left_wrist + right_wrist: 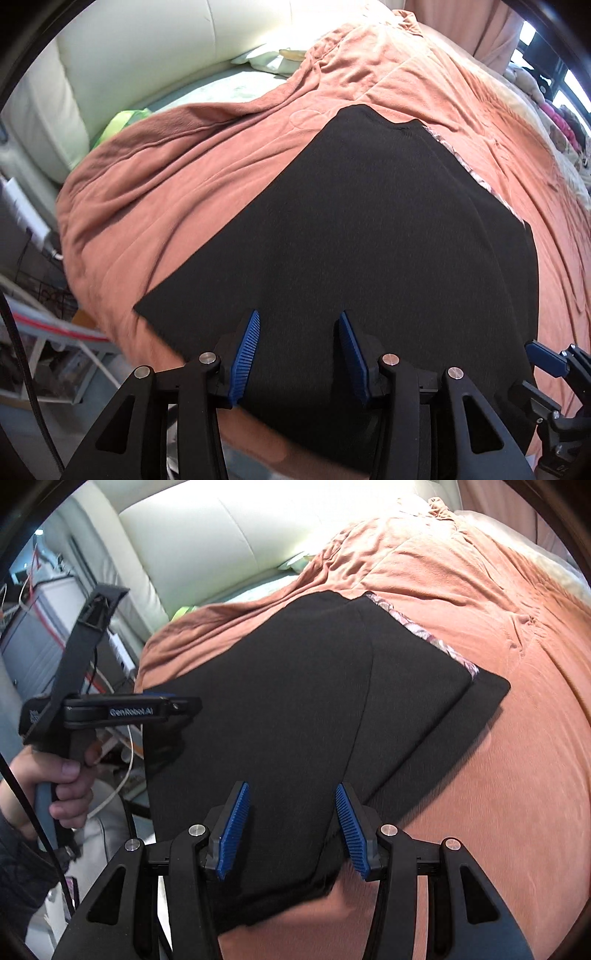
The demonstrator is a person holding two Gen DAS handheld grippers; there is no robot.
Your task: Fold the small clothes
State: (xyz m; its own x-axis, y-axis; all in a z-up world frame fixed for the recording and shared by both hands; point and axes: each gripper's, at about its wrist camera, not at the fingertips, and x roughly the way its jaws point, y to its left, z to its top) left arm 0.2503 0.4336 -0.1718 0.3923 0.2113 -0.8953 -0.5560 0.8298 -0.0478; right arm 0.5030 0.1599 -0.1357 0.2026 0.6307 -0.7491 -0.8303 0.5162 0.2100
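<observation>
A black garment (369, 236) lies flat on an orange-pink blanket (177, 177), folded in layers with a patterned trim strip (469, 173) along its right edge. My left gripper (299, 317) is open above the garment's near edge, holding nothing. In the right wrist view the same garment (295, 701) shows an upper layer over a lower one, with the trim (424, 635) at the far right. My right gripper (291, 790) is open over the near right part of the garment. The left gripper (184, 705) also shows there at the garment's left edge, held by a hand.
A cream padded headboard (110, 55) stands behind the bed. A yellow-green item (118, 125) and a pale pillow (266, 61) lie by it. Cables and boxes (44, 332) sit on the floor to the left. Stuffed toys (554, 122) lie at the far right.
</observation>
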